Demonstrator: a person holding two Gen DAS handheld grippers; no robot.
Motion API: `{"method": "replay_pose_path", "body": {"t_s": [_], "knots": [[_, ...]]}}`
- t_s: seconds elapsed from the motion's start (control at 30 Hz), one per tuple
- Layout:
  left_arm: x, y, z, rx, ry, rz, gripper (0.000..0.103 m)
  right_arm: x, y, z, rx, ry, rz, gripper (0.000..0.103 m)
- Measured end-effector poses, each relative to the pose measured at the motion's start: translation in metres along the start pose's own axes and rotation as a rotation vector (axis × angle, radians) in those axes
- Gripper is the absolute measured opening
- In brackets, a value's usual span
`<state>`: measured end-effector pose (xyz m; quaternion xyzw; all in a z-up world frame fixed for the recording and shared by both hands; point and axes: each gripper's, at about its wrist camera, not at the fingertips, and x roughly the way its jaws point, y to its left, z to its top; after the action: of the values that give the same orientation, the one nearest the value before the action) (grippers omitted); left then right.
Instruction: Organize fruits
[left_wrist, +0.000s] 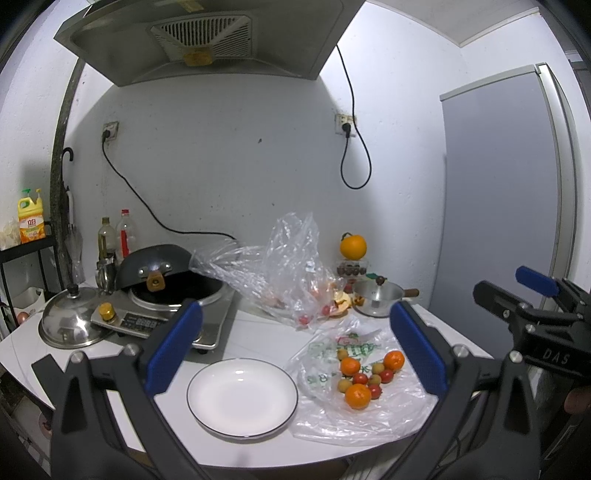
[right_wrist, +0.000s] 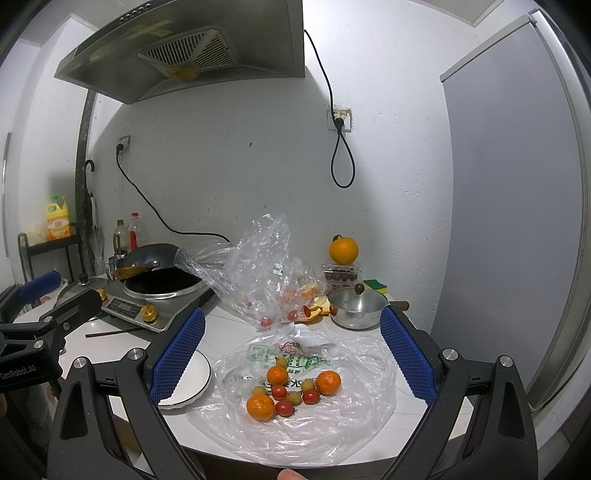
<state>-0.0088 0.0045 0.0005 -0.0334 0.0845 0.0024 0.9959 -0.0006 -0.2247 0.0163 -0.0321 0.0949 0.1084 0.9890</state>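
Observation:
A white plate (left_wrist: 242, 397) with a dark rim lies bare on the white counter. To its right a flat plastic bag (left_wrist: 369, 417) carries three mandarins (left_wrist: 357, 396), some cherry tomatoes (left_wrist: 360, 378) and small yellowish fruits (left_wrist: 376, 368). My left gripper (left_wrist: 295, 347) hangs open above the plate and the bag's left side, holding nothing. Over the fruit pile my right gripper (right_wrist: 293, 358) stands open, with the mandarins (right_wrist: 260, 406) and tomatoes (right_wrist: 279, 391) between and below its blue pads. Its left finger hides part of the plate (right_wrist: 199, 373). Each view shows the other gripper (left_wrist: 517, 290) (right_wrist: 55, 295) at its edge.
Behind stand an induction cooker with a wok (left_wrist: 166, 273), a steel lid (left_wrist: 72, 321), a small lidded pot (right_wrist: 356, 308), crumpled clear bags with fruit (right_wrist: 266, 280), peel, and a large orange on a box (right_wrist: 343, 251). A grey fridge (right_wrist: 517, 184) fills the right side.

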Motion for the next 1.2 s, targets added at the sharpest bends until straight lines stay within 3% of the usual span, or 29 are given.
{"method": "replay_pose_path", "body": {"t_s": [0.37, 0.73, 1.2], "knots": [[0.003, -0.001, -0.001, 0.002, 0.011, -0.002, 0.102, 0.004, -0.003, -0.001, 0.000, 0.004, 0.004, 0.098], [0.038, -0.016, -0.003, 0.021, 0.072, -0.010, 0.102, 0.007, -0.011, 0.000, 0.000, 0.004, -0.009, 0.098], [0.091, -0.048, -0.016, 0.064, 0.168, -0.030, 0.102, 0.047, -0.051, -0.011, 0.031, 0.072, -0.048, 0.098]]}}
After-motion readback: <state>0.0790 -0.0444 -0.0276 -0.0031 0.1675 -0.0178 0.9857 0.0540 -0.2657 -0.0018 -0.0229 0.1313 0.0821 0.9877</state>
